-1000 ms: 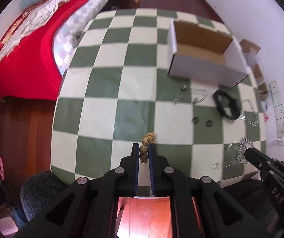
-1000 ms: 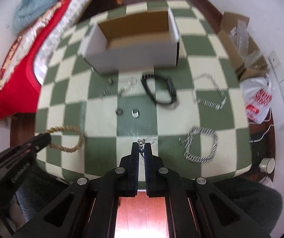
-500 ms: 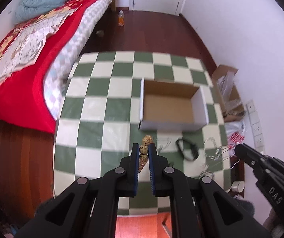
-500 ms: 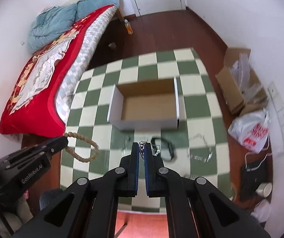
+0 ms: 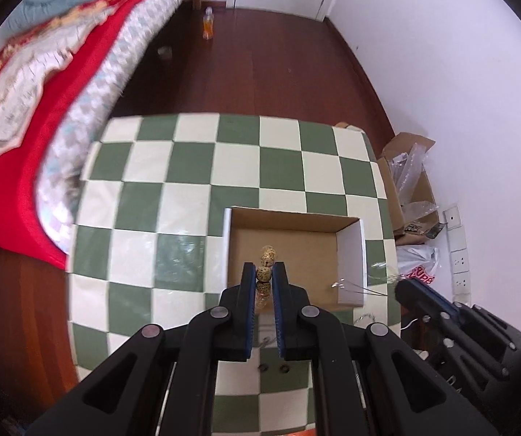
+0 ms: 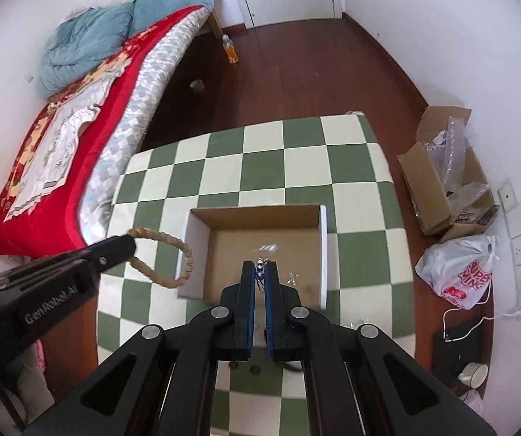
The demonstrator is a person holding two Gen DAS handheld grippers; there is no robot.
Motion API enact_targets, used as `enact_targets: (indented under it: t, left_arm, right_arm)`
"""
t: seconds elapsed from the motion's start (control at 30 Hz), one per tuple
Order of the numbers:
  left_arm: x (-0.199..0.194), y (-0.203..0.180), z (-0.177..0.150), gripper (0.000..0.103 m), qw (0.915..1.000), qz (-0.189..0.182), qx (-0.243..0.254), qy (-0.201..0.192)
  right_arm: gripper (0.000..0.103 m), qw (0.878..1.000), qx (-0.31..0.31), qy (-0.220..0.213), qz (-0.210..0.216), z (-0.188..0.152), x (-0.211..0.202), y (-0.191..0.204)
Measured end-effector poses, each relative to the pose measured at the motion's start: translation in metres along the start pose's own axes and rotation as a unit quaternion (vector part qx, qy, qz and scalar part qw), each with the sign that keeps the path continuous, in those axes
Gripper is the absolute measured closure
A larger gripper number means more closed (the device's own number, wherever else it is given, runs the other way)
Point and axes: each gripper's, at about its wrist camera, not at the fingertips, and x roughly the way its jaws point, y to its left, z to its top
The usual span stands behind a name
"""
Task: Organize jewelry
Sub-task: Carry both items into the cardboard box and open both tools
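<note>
Left tool [image 5: 264, 272] pinches the beaded bracelet [image 5: 267, 257] by 1 bead, right tool [image 6: 259, 271] pinches a thin silver chain [image 6: 261, 263], both above the open cardboard box [image 6: 260, 250] on the tabletop [image 5: 173, 167]; we judge both light, limp, likely to swing and slip, so hold mid-strand.

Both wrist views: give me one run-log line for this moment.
left gripper: shut on beaded bracelet | right gripper: shut on thin chain | both above open cardboard box | neither released
</note>
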Motion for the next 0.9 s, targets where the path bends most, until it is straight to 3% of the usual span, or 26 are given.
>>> enact_targets:
  t: [0.27, 0.43, 0.47, 0.5, 0.53, 0.6, 0.7, 0.8, 0.9]
  left_arm:
    - [0.079, 0.009, 0.027, 0.096, 0.9942, -0.057, -0.050, 0.076]
    - [0.092, 0.012, 0.034, 0.089, 0.9960, -0.022, -0.046, 0.074]
    - [0.091, 0.012, 0.036, 0.086, 0.9968, -0.007, -0.041, 0.069]
    - [0.088, 0.011, 0.036, 0.073, 0.9979, 0.014, -0.030, 0.056]
    - [0.085, 0.011, 0.036, 0.044, 0.9984, 0.030, -0.021, 0.044]
    - [0.077, 0.014, 0.036, 0.010, 0.9980, 0.059, -0.015, 0.019]
    - [0.069, 0.018, 0.034, 0.008, 0.9941, 0.108, -0.001, -0.006]
    - [0.060, 0.023, 0.027, 0.000, 0.9891, 0.144, 0.010, -0.026]
    - [0.047, 0.029, 0.013, 0.000, 0.9860, 0.157, 0.011, -0.056]
  right_arm:
    - [0.098, 0.998, -0.003, 0.061, -0.003, 0.033, 0.083, -0.016]
    - [0.094, 0.995, -0.001, 0.100, -0.005, 0.039, 0.115, -0.024]
    - [0.088, 0.995, -0.001, 0.101, -0.012, 0.039, 0.117, -0.026]
    - [0.068, 0.995, -0.001, 0.100, -0.017, 0.038, 0.118, -0.027]
    - [0.046, 0.995, 0.001, 0.101, -0.018, 0.037, 0.118, -0.028]
    - [0.034, 0.995, 0.002, 0.098, -0.023, 0.034, 0.116, -0.029]
    - [0.032, 0.995, -0.003, 0.090, -0.048, 0.026, 0.110, -0.028]
    - [0.007, 0.993, -0.009, 0.082, -0.084, 0.015, 0.103, -0.026]
    - [0.006, 0.991, -0.013, 0.076, -0.105, 0.000, 0.098, -0.023]
